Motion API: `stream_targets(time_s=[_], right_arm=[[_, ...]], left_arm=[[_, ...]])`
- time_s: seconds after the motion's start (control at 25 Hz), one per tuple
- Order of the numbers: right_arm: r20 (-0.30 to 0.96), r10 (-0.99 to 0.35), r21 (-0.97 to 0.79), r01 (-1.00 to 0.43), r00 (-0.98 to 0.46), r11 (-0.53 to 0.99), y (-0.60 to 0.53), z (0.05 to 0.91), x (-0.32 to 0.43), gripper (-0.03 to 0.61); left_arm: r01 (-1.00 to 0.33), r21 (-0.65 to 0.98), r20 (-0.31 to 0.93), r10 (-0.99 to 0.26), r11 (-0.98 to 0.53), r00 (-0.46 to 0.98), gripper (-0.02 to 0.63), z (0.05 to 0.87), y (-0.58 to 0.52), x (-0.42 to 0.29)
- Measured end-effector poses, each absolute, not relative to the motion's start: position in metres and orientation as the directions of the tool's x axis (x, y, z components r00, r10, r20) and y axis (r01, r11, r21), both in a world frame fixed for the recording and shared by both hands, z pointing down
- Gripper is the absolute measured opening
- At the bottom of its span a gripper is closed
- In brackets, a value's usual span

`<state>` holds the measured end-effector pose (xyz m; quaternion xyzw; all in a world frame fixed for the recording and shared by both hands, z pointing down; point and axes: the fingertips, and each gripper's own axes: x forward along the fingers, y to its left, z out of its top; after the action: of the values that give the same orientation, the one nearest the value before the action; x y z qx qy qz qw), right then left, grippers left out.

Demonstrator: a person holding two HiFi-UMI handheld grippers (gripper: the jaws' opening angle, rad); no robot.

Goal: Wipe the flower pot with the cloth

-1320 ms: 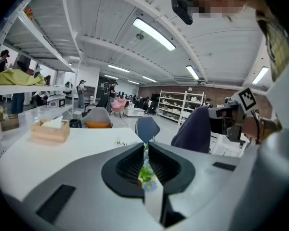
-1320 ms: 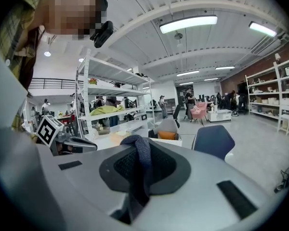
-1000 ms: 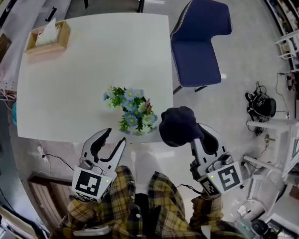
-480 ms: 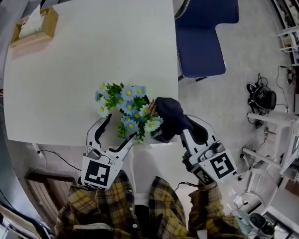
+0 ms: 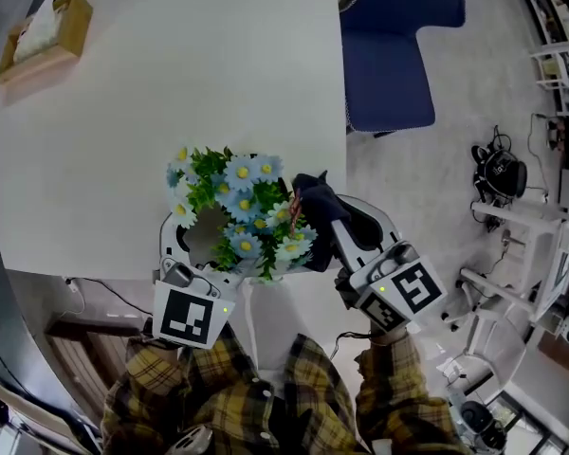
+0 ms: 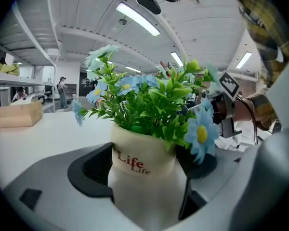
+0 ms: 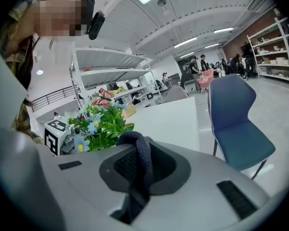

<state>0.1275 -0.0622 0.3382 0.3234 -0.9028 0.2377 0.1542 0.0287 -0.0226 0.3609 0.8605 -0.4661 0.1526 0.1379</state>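
A cream flower pot (image 6: 143, 159) with red "Life" print holds blue daisies and green leaves (image 5: 232, 202). It stands near the front edge of the white table (image 5: 171, 83). My left gripper (image 6: 147, 189) straddles the pot, its jaws opening, with the pot between the dark pads (image 6: 89, 170). My right gripper (image 7: 139, 174) is shut on a dark blue knit cloth (image 7: 142, 155). In the head view that cloth (image 5: 313, 202) hangs against the right side of the flowers. From above the pot body is hidden under the foliage.
A wooden tissue box (image 5: 40, 36) sits at the table's far left corner. A blue chair (image 5: 398, 55) stands beyond the table's right edge. Cables and equipment (image 5: 498, 173) lie on the floor at right, with shelving further right.
Both grippers came down and forward to the pot. The left jaws widened and now sit on either side of it. The cloth moved from beside the table edge up against the flowers.
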Motion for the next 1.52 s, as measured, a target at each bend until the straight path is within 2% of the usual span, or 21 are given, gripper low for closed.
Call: stream_targets(time_s=[0.24,0.52,0.92,1.04,1.32,1.52], right_arm=[[0.389,-0.474,-0.432,-0.611,-0.790,0.664,-0.064,0.339,0.100,0.017],[0.406,-0.432,-0.454,-0.588,-0.805,0.670,-0.070,0.340,0.092,0.017],[0.480,-0.343,-0.390,-0.547,-0.807,0.741,-0.090,0.351,0.085,0.017],[0.492,-0.317,-0.367,-0.523,-0.811,0.769,-0.092,0.352,0.080,0.017],[0.516,-0.211,-0.394,-0.449,-0.830,0.802,-0.105,0.360,0.069,0.015],[0.526,-0.079,-0.402,-0.329,-0.847,0.854,-0.107,0.355,0.062,0.015]], left_arm=[[-0.823,0.086,0.402,-0.736,-0.561,0.544,0.407,0.358,-0.027,0.030],[-0.796,0.073,0.416,-0.707,-0.601,0.572,0.407,0.356,-0.028,0.028],[-0.713,0.076,0.467,-0.607,-0.697,0.643,0.404,0.363,-0.018,0.028],[-0.671,0.044,0.494,-0.568,-0.740,0.658,0.382,0.366,-0.010,0.024],[-0.664,0.037,0.499,-0.562,-0.747,0.660,0.374,0.371,-0.016,0.020],[-0.651,0.023,0.504,-0.554,-0.759,0.663,0.374,0.367,-0.018,0.018]])
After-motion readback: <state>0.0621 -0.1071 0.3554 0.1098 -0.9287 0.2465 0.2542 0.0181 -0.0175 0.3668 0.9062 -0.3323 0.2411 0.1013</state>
